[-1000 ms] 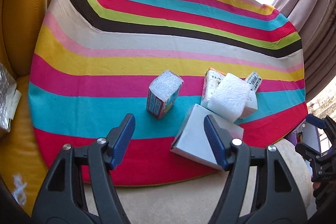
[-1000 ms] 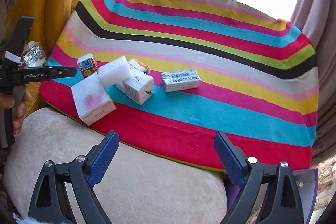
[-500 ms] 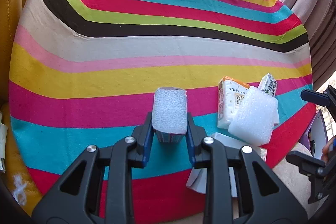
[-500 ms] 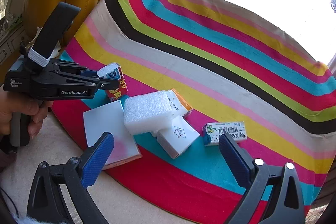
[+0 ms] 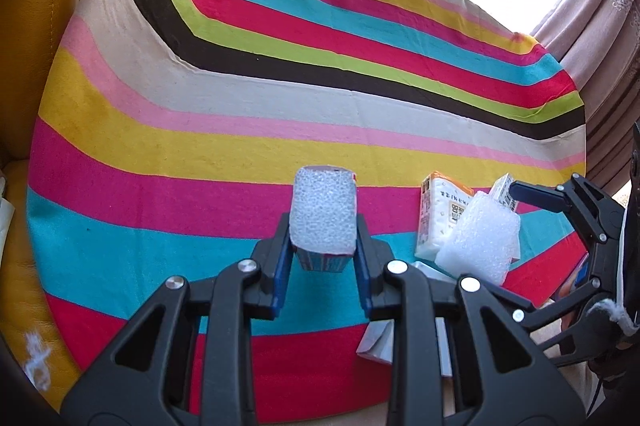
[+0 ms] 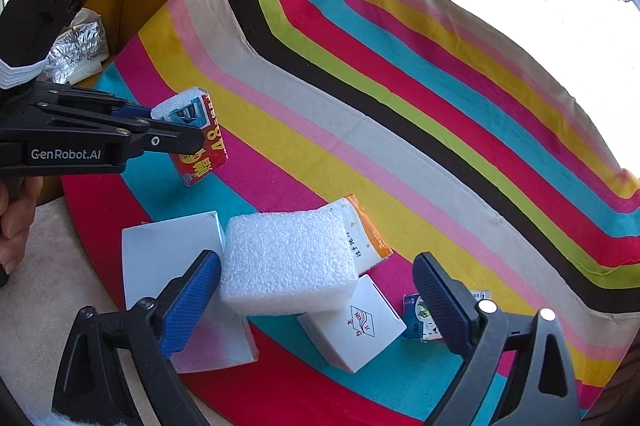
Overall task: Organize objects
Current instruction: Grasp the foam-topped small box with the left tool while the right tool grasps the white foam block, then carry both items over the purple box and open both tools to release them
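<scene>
Right wrist view shows the striped cloth (image 6: 400, 114), then the right gripper (image 6: 316, 290), jaws closing around the foam block (image 6: 288, 262) atop the near pile without touching yet; it should centre and squeeze gently. Left gripper (image 5: 322, 246) clamps the small foam-capped box (image 5: 323, 216) at near left, its underside hidden.

On the striped cloth (image 6: 360, 114) a foam block (image 6: 288, 262) lies on top of three boxes: a flat box (image 6: 168, 258) at its left, a tissue pack (image 6: 364, 230) behind it, a small box (image 6: 356, 330) near it. A printed carton (image 6: 416, 314) lies right of the small box. The foam-topped pack (image 6: 200, 138) is far left.
</scene>
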Demonstrator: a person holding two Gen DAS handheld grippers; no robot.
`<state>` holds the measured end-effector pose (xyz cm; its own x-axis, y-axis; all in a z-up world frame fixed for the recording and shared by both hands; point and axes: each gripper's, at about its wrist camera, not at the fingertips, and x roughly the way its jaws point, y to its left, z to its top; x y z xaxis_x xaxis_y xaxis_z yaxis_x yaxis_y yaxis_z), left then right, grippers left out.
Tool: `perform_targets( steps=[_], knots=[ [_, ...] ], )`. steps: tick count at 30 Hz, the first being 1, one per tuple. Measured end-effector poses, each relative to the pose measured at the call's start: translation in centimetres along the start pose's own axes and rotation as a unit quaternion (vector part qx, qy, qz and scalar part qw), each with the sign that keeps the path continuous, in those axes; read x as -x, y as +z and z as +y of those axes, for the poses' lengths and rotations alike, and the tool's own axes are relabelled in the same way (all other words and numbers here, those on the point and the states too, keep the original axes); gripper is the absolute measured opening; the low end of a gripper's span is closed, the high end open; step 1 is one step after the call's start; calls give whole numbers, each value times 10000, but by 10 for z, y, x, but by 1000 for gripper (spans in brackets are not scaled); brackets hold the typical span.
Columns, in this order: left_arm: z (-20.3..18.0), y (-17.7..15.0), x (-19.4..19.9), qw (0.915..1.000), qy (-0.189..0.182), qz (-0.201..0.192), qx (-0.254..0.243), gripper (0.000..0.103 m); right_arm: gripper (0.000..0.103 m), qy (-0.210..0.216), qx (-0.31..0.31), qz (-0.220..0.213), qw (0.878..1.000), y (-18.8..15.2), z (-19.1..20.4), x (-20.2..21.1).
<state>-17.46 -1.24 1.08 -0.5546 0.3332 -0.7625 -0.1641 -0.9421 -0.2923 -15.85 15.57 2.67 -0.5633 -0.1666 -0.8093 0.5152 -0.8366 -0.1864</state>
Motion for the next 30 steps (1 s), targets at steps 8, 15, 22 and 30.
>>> perform_targets(
  steps=[8, 15, 22, 30],
  knots=[
    [-6, -2, 14, 9996, -94, -183, 190, 32, 60, 14, -318, -191, 9993, -9, -9, 11],
    [-23, -13, 38, 9980, -233, -489, 334, 32, 60, -150, -966, -399, 9944, -37, -30, 46],
    [-53, -32, 55, 9952, -549, -717, 390, 32, 60, -367, -1353, -409, 9893, -73, -34, 76],
    [-101, -59, 64, 9920, -1034, -668, 286, 32, 60, -615, -1759, -337, 9819, -118, -35, 109]
  ],
)
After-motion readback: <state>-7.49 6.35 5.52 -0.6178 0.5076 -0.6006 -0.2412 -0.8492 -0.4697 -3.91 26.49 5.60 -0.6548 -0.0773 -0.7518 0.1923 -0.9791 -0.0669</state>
